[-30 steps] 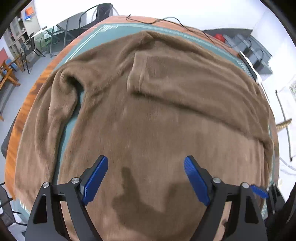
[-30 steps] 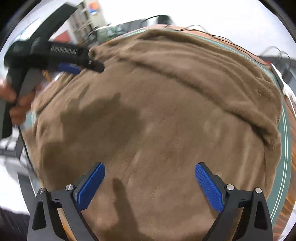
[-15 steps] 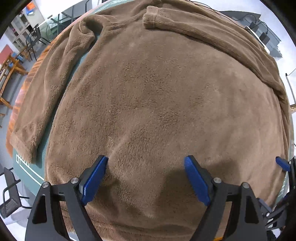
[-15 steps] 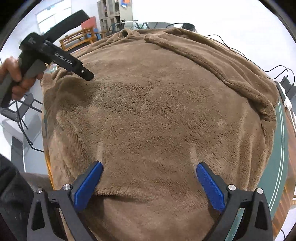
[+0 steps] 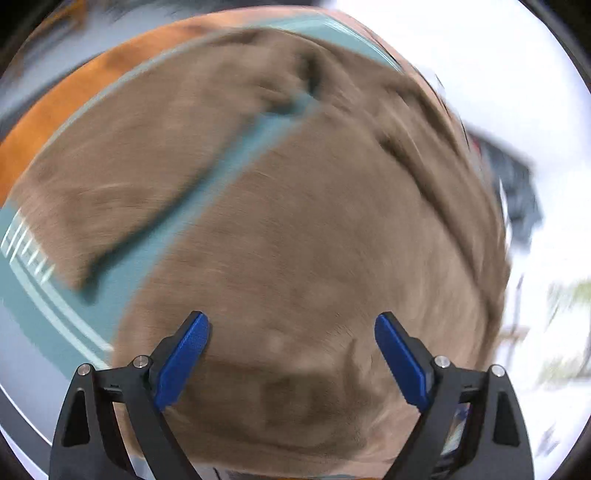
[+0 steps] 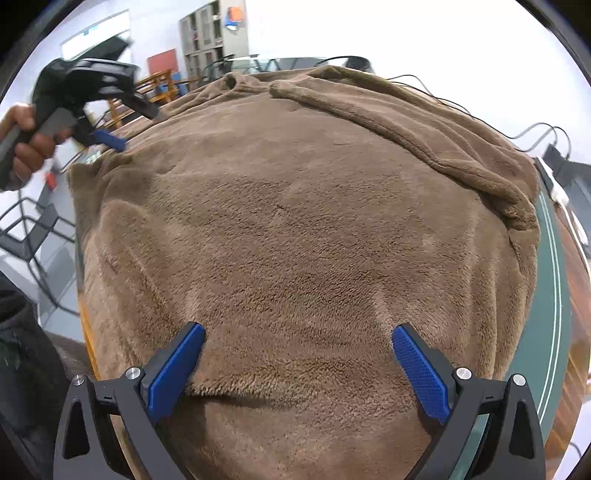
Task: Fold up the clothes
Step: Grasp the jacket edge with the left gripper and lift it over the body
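Observation:
A brown fleece sweater (image 5: 314, 240) lies spread flat on a green mat (image 5: 221, 173). Its left sleeve (image 5: 129, 184) stretches out beside the body, and the other sleeve (image 6: 406, 129) is folded across the top. My left gripper (image 5: 291, 319) hovers over the sweater's lower left part with its jaws opening and nothing pinched between them; this view is motion-blurred. In the right wrist view the left gripper (image 6: 136, 127) is held by a hand (image 6: 26, 147) at the sweater's far left edge. My right gripper (image 6: 298, 329) stands open just above the hem (image 6: 295, 384).
The mat lies on an orange wooden table (image 5: 74, 92). Black cables (image 6: 535, 133) and a white power strip (image 6: 554, 184) lie at the table's far right. Metal chairs (image 6: 33, 236) stand on the floor to the left, and a grey cabinet (image 6: 210, 33) is behind.
The left gripper has swung sideways and rolled, so the outstretched left sleeve and mat now fill its view's left side. The right gripper dropped towards the hem, then stayed still.

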### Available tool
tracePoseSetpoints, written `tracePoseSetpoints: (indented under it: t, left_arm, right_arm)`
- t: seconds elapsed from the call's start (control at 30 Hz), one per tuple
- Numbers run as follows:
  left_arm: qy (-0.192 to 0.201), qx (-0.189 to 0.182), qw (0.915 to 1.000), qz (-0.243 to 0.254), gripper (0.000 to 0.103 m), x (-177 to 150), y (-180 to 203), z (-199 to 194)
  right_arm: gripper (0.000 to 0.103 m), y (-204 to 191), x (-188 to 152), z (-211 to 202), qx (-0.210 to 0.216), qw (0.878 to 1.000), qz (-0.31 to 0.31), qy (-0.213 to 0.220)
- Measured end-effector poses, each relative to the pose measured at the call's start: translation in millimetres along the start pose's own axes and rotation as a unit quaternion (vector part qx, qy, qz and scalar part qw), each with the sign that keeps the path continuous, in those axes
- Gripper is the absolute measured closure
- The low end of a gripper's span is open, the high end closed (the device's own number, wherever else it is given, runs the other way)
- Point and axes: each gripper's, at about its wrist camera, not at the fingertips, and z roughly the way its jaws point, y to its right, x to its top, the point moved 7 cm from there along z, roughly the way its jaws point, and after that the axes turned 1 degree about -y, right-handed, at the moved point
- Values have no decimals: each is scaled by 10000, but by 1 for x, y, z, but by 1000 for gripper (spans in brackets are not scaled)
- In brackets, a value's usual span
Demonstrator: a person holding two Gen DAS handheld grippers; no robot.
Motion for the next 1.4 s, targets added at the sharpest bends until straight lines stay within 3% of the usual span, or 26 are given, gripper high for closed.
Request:
tracePoseSetpoints:
  t: [0.13,0.27,0.37,0.5,0.77,0.93,1.07,1.2,1.4]
  left_arm:
    - [353,-85,9955,-870,9,22,-52,-33]
    - [666,-105,9900,-1239,9,36,-94,-60]
    - [752,-45,9869,-1430,10,48,-108,-51]
    - [808,118,9878,-1323,11,66,-119,-45]
    - [705,-60,9914,-1101,14,89,-119,-29]
    - [616,136,9952,-746,31,91,-119,-25]
    - [372,311,9979,-431,80,89,-121,-21]
    - [337,326,9983,-336,93,96,-124,-20]
    - [678,408,9968,-75,94,117,-116,-42]
  right_arm:
    - [0,0,2,3,-132,9997,172,-61]
    - [0,1,5,4,-157,9995,222,-188]
    - [0,1,10,8,-213,9987,331,-323]
    - [0,2,14,12,-308,9971,512,-477]
    - [0,4,21,16,-511,9926,903,-628]
    - [1,6,24,18,-672,9889,1176,-609]
    - [0,7,26,19,-821,9848,1414,-587]
    - [0,10,31,24,-899,9817,1553,-636]
    - [1,13,47,42,-1009,9764,1755,-747]
